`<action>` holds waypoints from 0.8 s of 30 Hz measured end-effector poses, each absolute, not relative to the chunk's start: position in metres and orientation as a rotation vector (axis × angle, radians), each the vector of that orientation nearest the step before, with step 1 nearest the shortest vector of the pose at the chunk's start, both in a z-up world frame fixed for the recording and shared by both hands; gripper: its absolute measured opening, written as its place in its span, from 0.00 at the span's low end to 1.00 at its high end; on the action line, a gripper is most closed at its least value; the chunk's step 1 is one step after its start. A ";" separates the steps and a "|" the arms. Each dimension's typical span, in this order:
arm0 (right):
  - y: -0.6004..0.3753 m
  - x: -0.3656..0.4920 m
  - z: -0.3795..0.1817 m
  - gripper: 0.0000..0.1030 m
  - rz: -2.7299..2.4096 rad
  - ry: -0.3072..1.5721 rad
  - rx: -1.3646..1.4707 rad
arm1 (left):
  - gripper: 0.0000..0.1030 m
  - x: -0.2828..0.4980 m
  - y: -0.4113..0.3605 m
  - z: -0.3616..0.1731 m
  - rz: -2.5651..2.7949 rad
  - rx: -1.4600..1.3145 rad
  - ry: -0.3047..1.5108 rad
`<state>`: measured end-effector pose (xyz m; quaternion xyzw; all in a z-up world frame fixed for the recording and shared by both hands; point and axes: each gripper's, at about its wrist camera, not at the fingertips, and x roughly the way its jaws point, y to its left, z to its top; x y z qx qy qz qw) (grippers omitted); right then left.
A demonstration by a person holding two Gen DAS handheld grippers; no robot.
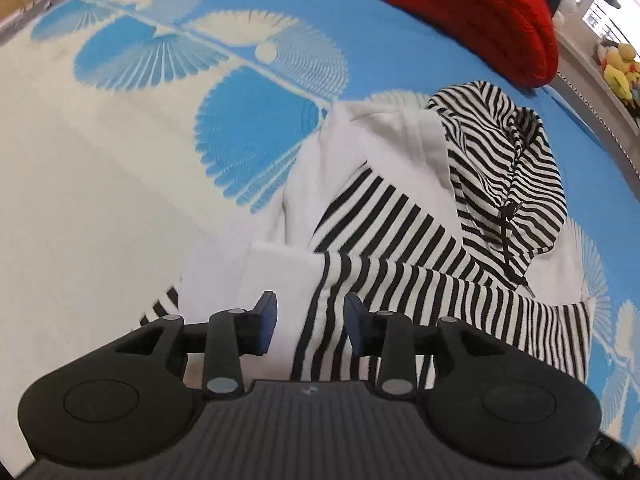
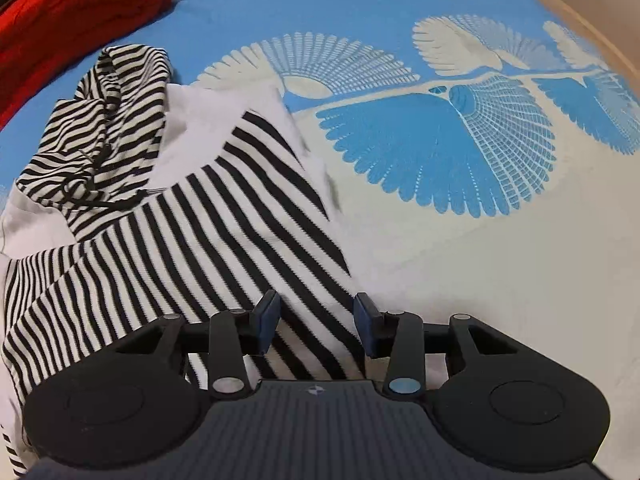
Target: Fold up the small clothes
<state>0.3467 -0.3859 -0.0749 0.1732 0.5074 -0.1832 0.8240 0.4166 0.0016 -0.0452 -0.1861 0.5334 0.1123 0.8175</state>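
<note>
A small white hoodie with black-and-white striped sleeves and hood (image 1: 400, 216) lies partly folded on a blue and cream patterned sheet (image 1: 120, 200). Both striped sleeves are laid across its white body. My left gripper (image 1: 310, 322) is open and empty, hovering over the striped sleeve at the garment's near end. In the right wrist view the hoodie (image 2: 180, 220) fills the left half, hood at the far left. My right gripper (image 2: 318, 322) is open and empty, its fingers straddling the striped sleeve's near edge.
A red knitted garment (image 1: 460, 8) lies beyond the hood; it also shows in the right wrist view (image 2: 72, 4). Yellow plush toys (image 1: 618, 66) sit on a shelf past the sheet's right edge. A wooden edge (image 2: 592, 20) borders the sheet.
</note>
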 end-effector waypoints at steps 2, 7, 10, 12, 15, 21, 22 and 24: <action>-0.394 0.345 -0.081 0.41 -0.400 1.100 0.417 | 0.40 0.418 0.001 -0.047 0.244 -0.428 1.163; -0.390 0.344 -0.064 0.41 -0.434 1.024 0.353 | 0.48 0.410 -0.008 -0.027 0.158 -0.287 1.070; -0.373 0.343 -0.041 0.42 -0.363 0.931 0.252 | 0.53 0.409 -0.016 -0.020 0.133 -0.232 1.033; -0.362 0.341 -0.030 0.43 -0.315 0.878 0.179 | 0.53 0.410 -0.021 -0.017 0.126 -0.199 1.019; -0.348 0.340 -0.020 0.45 -0.259 0.830 0.100 | 0.53 0.409 -0.027 -0.014 0.122 -0.154 0.998; -0.342 0.338 -0.009 0.48 -0.204 0.795 0.048 | 0.53 0.410 -0.035 -0.015 0.104 -0.087 0.968; -0.342 0.338 -0.008 0.48 -0.199 0.794 0.050 | 0.53 0.410 -0.037 -0.016 0.104 -0.078 0.965; -0.343 0.338 -0.006 0.48 -0.199 0.790 0.042 | 0.53 0.412 -0.039 -0.017 0.100 -0.064 0.960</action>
